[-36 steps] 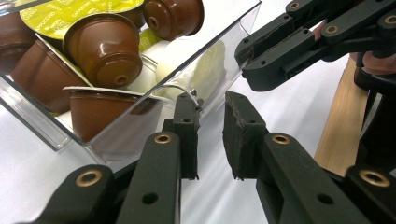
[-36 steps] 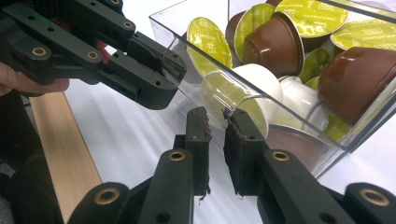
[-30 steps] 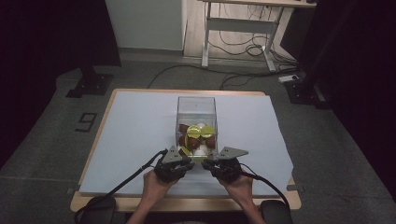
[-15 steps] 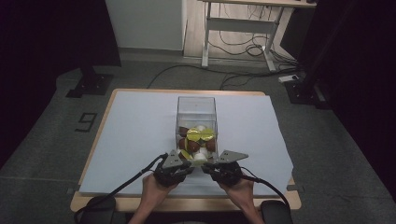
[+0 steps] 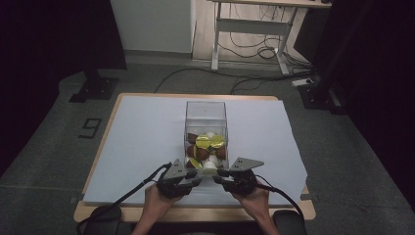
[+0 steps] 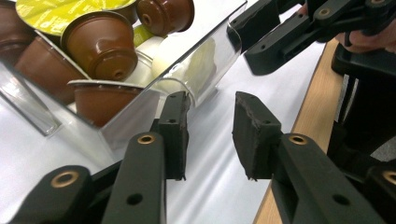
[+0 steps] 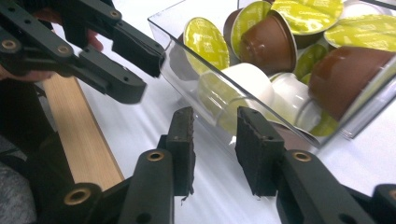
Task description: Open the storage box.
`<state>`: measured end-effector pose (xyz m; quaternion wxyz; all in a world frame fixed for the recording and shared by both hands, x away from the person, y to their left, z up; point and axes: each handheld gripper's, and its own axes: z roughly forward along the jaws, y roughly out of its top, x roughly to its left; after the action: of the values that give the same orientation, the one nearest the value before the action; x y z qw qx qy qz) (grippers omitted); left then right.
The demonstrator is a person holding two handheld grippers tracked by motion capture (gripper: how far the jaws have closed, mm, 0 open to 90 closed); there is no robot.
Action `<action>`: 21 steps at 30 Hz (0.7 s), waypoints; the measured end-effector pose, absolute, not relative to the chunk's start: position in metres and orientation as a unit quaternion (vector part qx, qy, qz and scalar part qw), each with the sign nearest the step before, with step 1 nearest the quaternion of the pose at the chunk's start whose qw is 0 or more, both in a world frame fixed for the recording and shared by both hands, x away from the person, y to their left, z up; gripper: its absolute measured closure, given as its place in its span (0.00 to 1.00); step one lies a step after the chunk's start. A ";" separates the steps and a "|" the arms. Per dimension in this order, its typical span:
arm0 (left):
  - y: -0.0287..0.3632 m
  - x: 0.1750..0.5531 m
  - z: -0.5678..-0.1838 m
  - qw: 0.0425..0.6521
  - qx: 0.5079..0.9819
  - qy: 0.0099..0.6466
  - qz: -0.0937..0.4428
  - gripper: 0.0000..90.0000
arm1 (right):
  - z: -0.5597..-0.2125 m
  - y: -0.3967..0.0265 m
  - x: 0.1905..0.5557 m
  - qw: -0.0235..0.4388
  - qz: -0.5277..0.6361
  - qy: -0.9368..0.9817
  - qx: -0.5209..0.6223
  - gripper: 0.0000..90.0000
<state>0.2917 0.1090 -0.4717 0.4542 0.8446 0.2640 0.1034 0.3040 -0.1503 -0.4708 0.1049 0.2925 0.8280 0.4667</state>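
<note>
White-covered table [image 5: 147, 142]: clear box [image 5: 205, 115] of coffee capsules [image 6: 100, 44], rigid, slick, light; grip near wall. Left hand-held gripper [image 6: 210, 135], right hand-held gripper [image 7: 215, 149] just opening, empty.

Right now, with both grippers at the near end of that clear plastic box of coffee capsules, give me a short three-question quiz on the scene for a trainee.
1. True or false: the left gripper is clamped on a brown capsule.
2. Which lid colour shows on the coffee capsules in the clear plastic box: A green-yellow, B blue, C red?
3. What does the clear plastic box stand on?

Key
1. False: its jaws have just been opening, the pads stand apart beside the box's near wall with nothing between them. The right gripper stands likewise.
2. A.
3. A white sheet covering the wooden table.
</note>
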 end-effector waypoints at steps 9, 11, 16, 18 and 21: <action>0.125 0.291 -0.472 0.447 0.845 0.274 0.105 0.65 | -0.471 -0.169 0.301 0.107 0.462 0.827 0.302 0.68; 0.127 0.290 -0.473 0.442 0.847 0.276 0.108 0.64 | -0.472 -0.172 0.301 0.108 0.461 0.827 0.304 0.67; 0.134 0.289 -0.474 0.437 0.848 0.280 0.109 0.63 | -0.472 -0.181 0.300 0.117 0.455 0.827 0.308 0.66; 0.139 0.289 -0.475 0.439 0.846 0.281 0.110 0.62 | -0.473 -0.186 0.300 0.123 0.451 0.827 0.312 0.64; 0.146 0.289 -0.474 0.438 0.845 0.285 0.116 0.61 | -0.474 -0.194 0.302 0.134 0.446 0.825 0.321 0.62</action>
<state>0.2893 0.1458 -0.4742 0.4378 0.8449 0.2846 0.1160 0.3018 -0.1938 -0.4735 0.1339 0.3206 0.8246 0.4464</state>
